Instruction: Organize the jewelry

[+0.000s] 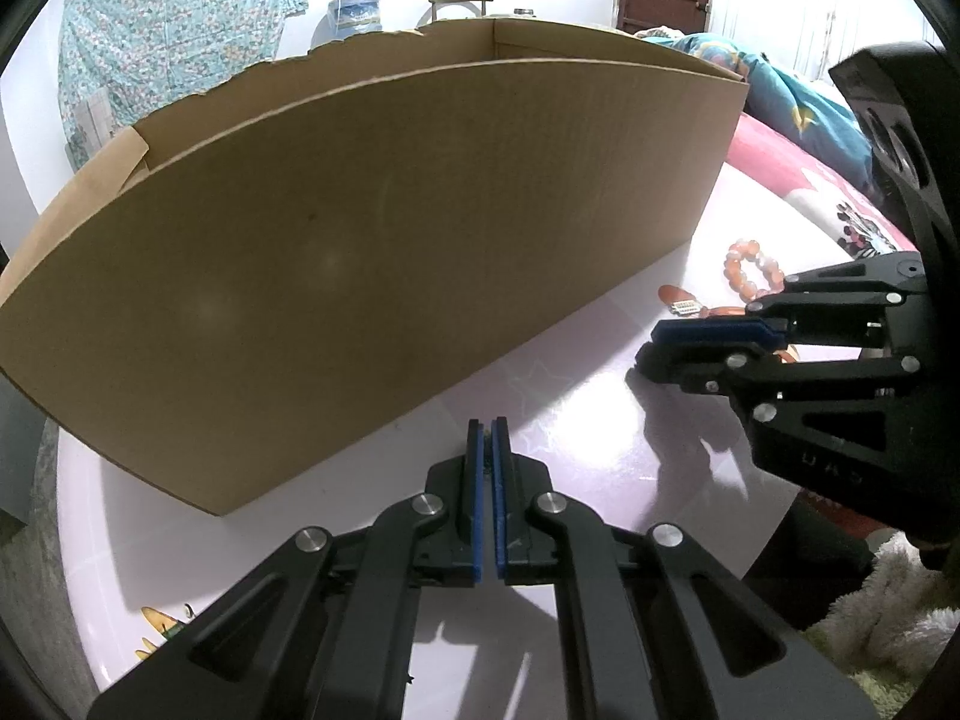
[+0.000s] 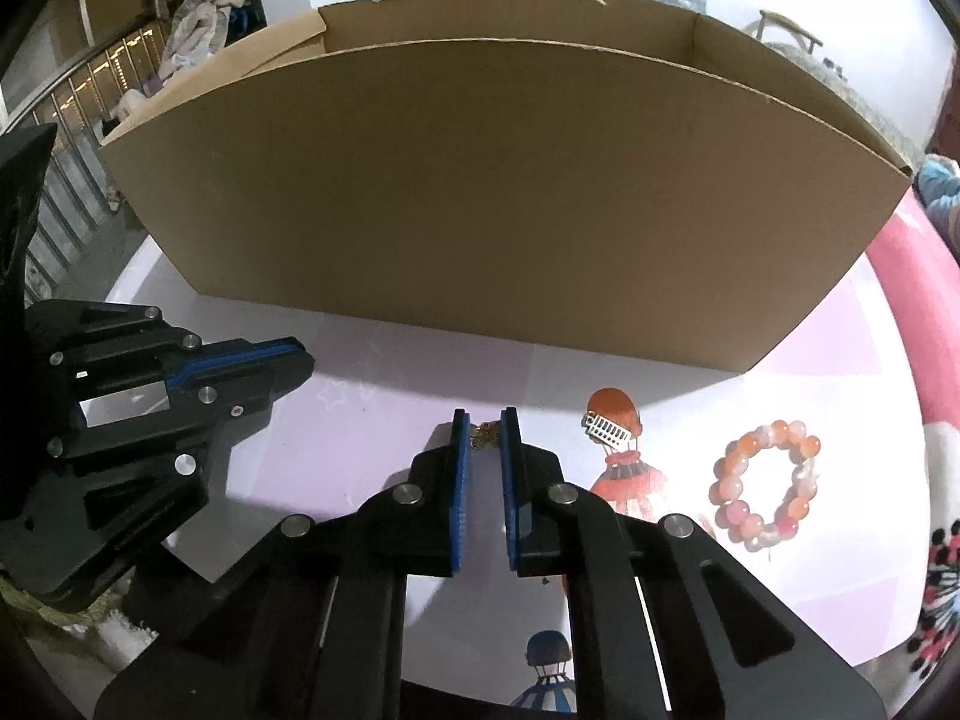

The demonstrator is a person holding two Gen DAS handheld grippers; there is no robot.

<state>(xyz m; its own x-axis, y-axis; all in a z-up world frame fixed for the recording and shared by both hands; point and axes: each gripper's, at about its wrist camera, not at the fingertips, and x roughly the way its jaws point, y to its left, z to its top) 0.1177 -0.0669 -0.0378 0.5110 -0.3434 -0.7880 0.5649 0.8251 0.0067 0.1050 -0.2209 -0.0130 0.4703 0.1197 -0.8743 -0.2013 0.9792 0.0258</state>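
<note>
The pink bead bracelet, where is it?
In the right wrist view the pink bead bracelet lies on the table at the right, beside the small white comb clip, in front of the cardboard box.

Plain brown card is seen on the box (image 2: pixel 480 198). The bracelet (image 2: pixel 765 483) is strung in orange, pink and pale beads. A small gold piece (image 2: pixel 483 436) and a white comb clip (image 2: pixel 606 429) are shown. The tabletop (image 2: pixel 372 396) is coloured pale lilac, printed with faint stars and red and blue balloons. Blue pads (image 2: pixel 461 480) are set in black gripper frames.
</note>
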